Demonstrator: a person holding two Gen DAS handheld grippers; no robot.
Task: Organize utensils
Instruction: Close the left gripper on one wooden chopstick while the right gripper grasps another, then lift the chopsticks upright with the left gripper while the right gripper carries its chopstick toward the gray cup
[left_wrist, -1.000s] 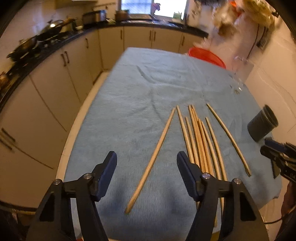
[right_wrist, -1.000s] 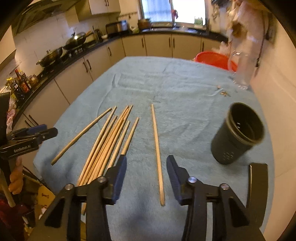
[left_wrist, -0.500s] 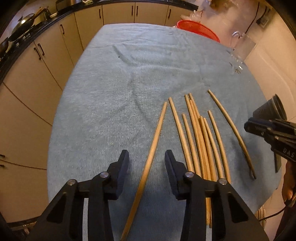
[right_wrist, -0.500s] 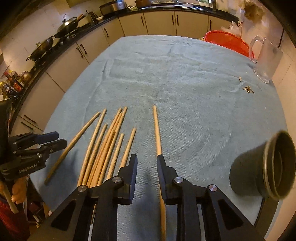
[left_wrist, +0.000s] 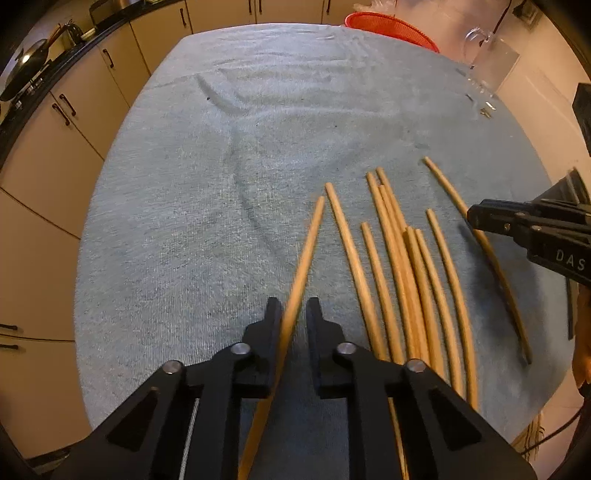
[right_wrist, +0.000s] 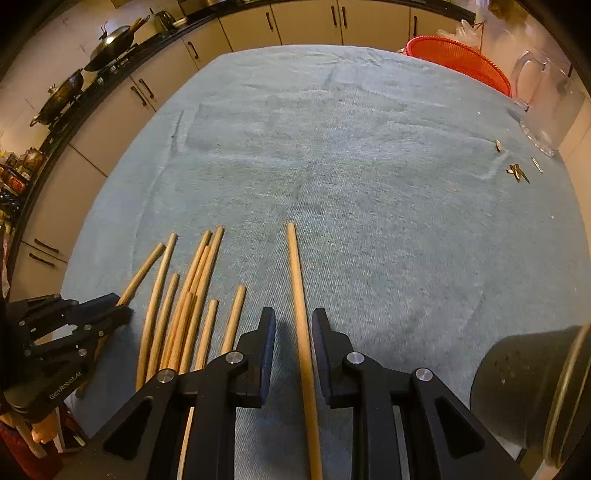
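Several wooden chopsticks lie side by side on a blue cloth. My left gripper has narrowed around the leftmost chopstick, which runs between the jaws; small gaps still show beside it. My right gripper straddles the separate rightmost chopstick, jaws narrowed with clear gaps either side. A dark cylindrical holder stands at the lower right of the right wrist view. The bundle also shows in the right wrist view.
A red basket and a clear glass jug stand at the table's far right. Small metal bits lie near the jug. Kitchen cabinets and a stove with woks run along the left.
Both grippers have come down and forward over their chopsticks, and both pairs of jaws have closed in steadily from wide open to narrow.
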